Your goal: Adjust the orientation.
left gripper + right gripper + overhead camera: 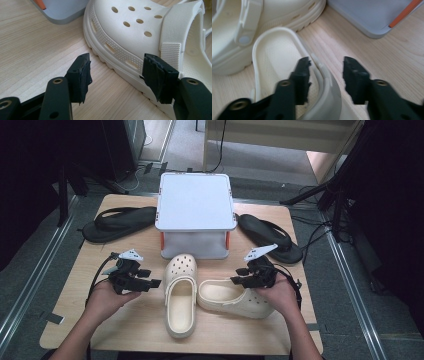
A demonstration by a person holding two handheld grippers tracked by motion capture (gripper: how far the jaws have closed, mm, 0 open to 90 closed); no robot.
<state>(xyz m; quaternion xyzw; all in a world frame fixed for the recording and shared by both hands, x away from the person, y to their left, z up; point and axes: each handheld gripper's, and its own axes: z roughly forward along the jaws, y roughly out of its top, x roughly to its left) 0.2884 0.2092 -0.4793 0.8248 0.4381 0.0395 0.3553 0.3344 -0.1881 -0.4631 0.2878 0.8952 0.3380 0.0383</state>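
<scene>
The right claw [325,75] is spread, its jaws straddling the side wall of the sideways clog [277,62] without pressing it. Just beyond it lies the upright clog [269,17], and past that the grey box [372,15]. The left claw [116,75] stands spread over the desk [32,50], one jaw beside the upright clog's sole, nothing pinched.
</scene>
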